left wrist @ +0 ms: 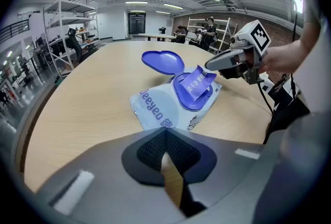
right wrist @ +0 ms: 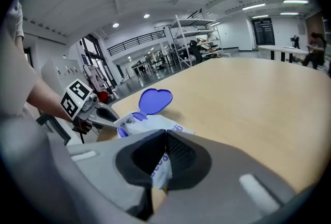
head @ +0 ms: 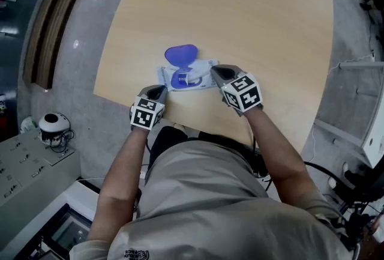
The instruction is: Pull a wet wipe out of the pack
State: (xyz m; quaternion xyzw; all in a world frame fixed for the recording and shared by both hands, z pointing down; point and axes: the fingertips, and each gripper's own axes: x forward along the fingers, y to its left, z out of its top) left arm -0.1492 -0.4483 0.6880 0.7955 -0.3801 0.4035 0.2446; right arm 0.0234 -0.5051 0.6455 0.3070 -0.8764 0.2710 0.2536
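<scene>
The wet wipe pack [head: 170, 75] lies near the front edge of the pale wooden counter [head: 240, 12], its purple lid [head: 181, 54] flipped open and a purple seal label [left wrist: 199, 80] standing up from the opening. The right gripper [head: 213, 69] has its jaws clenched on the pack's right end. The left gripper [head: 161, 92] has its jaws pressed together at the pack's near left corner; whether they pinch the film I cannot tell.

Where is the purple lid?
In the head view the lid is flipped open at the far side of the pack, left of centre and close to the near edge of the table.
</scene>
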